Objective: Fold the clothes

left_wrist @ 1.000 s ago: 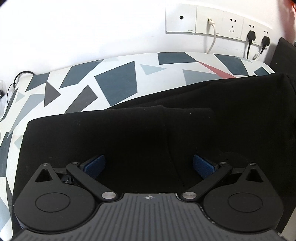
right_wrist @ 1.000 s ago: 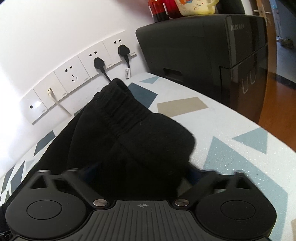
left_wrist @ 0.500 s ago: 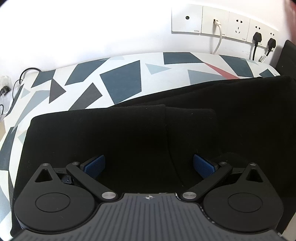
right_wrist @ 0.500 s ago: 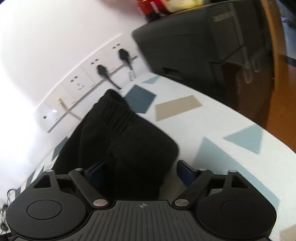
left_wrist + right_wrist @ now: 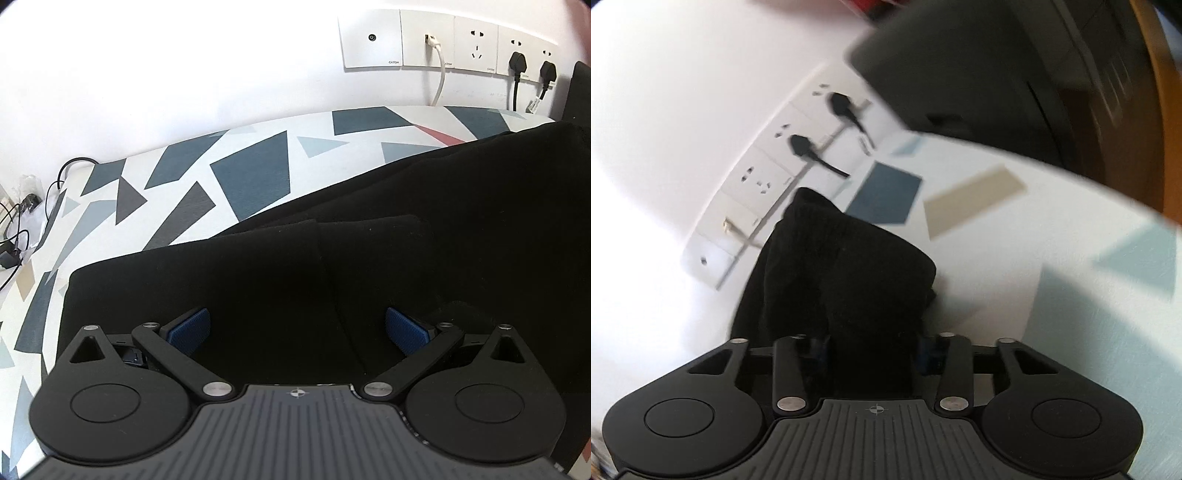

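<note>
Two grippers at black trousers (image 5: 406, 229), mid-fold on the patterned tabletop (image 5: 251, 177).

Nearest in the right wrist view: right gripper (image 5: 873, 352), jaws just drawn in narrow, bunched waistband end (image 5: 849, 266) of the trousers between the pads and apparently pinched, though blurred. Nearest in the left wrist view: left gripper (image 5: 297, 328), jaws spread wide, hanging over the flat leg end of the same trousers, nothing gripped. Probably the step of taking hold of the waist before carrying it over the legs; next, probably a matching pinch by the left, then a lift and lay without dragging the cloth. Farther, beyond the trousers: wall sockets (image 5: 443, 40) with plugs. Seen only from the right: a dark appliance (image 5: 997, 74) past the waistband. Seen only from the left: loose cables (image 5: 22, 221) at the far table edge.
</note>
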Demonstrator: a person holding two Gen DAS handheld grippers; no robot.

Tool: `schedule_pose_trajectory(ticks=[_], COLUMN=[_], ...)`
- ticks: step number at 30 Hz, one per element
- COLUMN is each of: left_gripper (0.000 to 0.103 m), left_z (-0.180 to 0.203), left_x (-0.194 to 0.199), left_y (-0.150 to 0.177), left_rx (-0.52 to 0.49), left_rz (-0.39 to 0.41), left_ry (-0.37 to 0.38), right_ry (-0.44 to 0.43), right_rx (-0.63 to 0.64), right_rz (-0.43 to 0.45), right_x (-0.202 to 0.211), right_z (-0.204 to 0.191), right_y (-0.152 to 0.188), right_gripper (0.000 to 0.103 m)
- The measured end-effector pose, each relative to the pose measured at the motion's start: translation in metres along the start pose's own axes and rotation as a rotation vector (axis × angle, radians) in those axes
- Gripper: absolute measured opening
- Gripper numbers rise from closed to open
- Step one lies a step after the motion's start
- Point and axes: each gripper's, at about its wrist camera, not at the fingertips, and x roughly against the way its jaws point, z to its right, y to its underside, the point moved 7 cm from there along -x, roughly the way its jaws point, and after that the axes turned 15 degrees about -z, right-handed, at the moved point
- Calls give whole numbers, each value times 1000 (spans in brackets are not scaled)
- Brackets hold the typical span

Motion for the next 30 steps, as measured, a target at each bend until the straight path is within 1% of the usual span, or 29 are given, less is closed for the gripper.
schedule_pose_trajectory(ticks=[2,5,7,9,12,15,17,19,23,24,25,27,30], left_gripper=[103,103,103,103,103,103,103,103,103,103,103,103,103], left_z=[1,4,6,6,6,8,11,12,10,10,9,11,13], left_x=[1,1,1,1,0,1,2,3,1,0,0,0,1], left_y=[1,1,0,-1,-1,-1,1,4,6,6,7,6,5], left_rx=[-3,-14,-17,-23,-23,-42,-68,-77,-43,-37,-31,-49,-68], left_rz=[5,11,6,0,-7,-6,-2,9,6,2,-1,0,-1], left_ry=[-11,-19,-17,-16,6,21,27,45,69,74,78,69,57], right_ry=[-8,-62,-60,-51,-64,-50,-46,-48,-56,-48,-38,-22,5], right_rx=[50,33,39,19,-74,-54,-32,-42,-43,-63,-79,-102,-100], right_rz=[43,61,61,41,1,6,-11,-47,-95,-103,-105,-100,-69], right_x=[9,23,27,23,19,29,42,54,58,55,52,47,43], right_z=[-8,-12,-11,-2,14,12,10,14,30,34,36,37,36], right_y=[0,-7,-8,-8,-5,-3,-2,1,10,11,12,15,17], right_gripper=[29,27,27,27,27,27,27,28,38,43,46,50,56])
